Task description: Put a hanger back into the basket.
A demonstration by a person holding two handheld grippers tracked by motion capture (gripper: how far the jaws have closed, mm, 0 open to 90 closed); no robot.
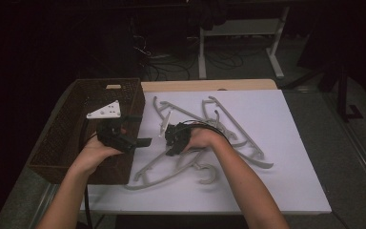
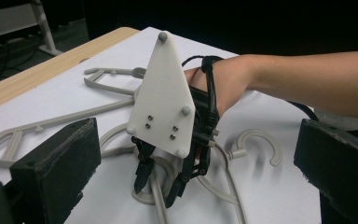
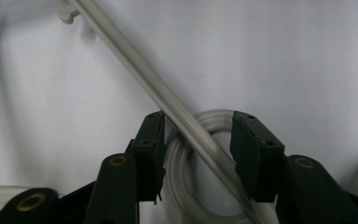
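Note:
Several grey plastic hangers [image 1: 240,129] lie tangled on the white table top [image 1: 276,181]. My right gripper [image 1: 170,151] points down into the pile, a white three-cornered plate on its back. Its jaws stand open [image 3: 198,140] astride a straight hanger bar [image 3: 135,65] and a curled hook [image 3: 216,116] beneath it, with gaps on both sides. In the left gripper view the right gripper [image 2: 161,189] reaches down at that hook. My left gripper [image 1: 140,129] hovers over the basket's right wall, aimed at the right hand, jaws wide open [image 2: 198,140] and holding nothing.
A dark woven basket [image 1: 52,143] sits at the table's left edge, with the left hand's cable hanging into it. A bare wooden strip [image 1: 209,85] runs along the far edge. Another loose hook [image 2: 261,140] lies near the right wrist. Beyond the table the floor is dark, with desk legs and cables.

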